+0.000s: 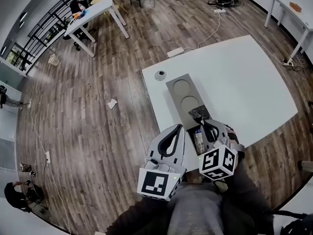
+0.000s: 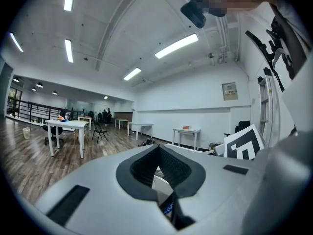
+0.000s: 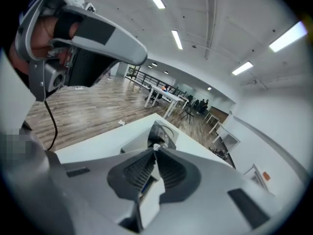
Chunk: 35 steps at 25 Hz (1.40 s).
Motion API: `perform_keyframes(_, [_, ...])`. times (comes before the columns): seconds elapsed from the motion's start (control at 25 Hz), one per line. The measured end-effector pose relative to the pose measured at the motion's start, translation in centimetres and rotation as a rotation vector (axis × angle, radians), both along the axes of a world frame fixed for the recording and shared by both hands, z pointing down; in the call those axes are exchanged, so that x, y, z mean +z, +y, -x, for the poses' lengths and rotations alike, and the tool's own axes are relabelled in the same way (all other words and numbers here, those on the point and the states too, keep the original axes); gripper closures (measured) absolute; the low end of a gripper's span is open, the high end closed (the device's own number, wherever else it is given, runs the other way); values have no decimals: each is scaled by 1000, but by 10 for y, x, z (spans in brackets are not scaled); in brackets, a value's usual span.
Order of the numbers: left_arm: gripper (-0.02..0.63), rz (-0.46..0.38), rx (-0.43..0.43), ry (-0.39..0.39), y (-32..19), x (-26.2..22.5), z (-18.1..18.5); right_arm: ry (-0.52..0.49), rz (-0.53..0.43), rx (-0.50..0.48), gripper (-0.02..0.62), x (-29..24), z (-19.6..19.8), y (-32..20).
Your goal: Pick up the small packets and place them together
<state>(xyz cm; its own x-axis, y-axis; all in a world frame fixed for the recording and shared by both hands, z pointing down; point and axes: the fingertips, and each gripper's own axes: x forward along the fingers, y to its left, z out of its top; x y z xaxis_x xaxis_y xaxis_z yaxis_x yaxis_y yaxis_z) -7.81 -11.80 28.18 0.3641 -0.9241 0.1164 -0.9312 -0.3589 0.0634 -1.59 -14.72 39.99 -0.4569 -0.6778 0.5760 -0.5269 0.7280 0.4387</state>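
Note:
A grey tray (image 1: pixel 172 84) with two round recesses lies on the white table (image 1: pixel 234 77). A dark small packet (image 1: pixel 199 113) rests at the tray's near end and shows ahead of the right jaws as the dark packet (image 3: pixel 161 134). A pale packet with blue print (image 1: pixel 198 140) lies just nearer, between the two grippers. My right gripper (image 1: pixel 205 125) hangs over that spot, its jaws shut on a thin white packet (image 3: pixel 148 180) with blue print. My left gripper (image 1: pixel 176 128) hovers beside the table's near left edge, its tips (image 2: pixel 159 147) meeting with nothing between them.
A small round grey object (image 1: pixel 160 75) sits at the table's far left corner. A power strip (image 1: pixel 175 52) and cables lie on the wood floor beyond. Other white tables (image 1: pixel 95 13) stand further off. A scrap of paper (image 1: pixel 112 103) lies on the floor to the left.

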Motion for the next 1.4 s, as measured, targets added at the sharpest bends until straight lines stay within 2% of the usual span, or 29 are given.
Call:
perform_keyframes(0.2, [603, 35, -18, 28, -29, 13, 37, 47, 42, 20, 563, 19, 24, -31])
perform_keyframes(0.4, [603, 85, -15, 56, -47, 28, 59, 98, 105, 26, 558, 43, 40, -44])
perform_keyframes(0.56, [603, 108, -8, 69, -55, 36, 69, 83, 177, 8, 495, 54, 52, -41])
perform_keyframes(0.84, [603, 121, 11, 67, -48, 41, 61, 22, 195, 4, 420, 55, 52, -30])
perform_keyframes(1.0, [603, 107, 18, 57, -31, 36, 49, 0, 156, 19, 417, 45, 42, -18])
perform_keyframes(1.16, [603, 72, 23, 43, -11, 29, 31, -12, 119, 42, 417, 38, 20, -3])
perform_keyframes(1.4, [603, 15, 46, 35, 30, 6, -13, -24, 47, 95, 417, 9, -34, 24])
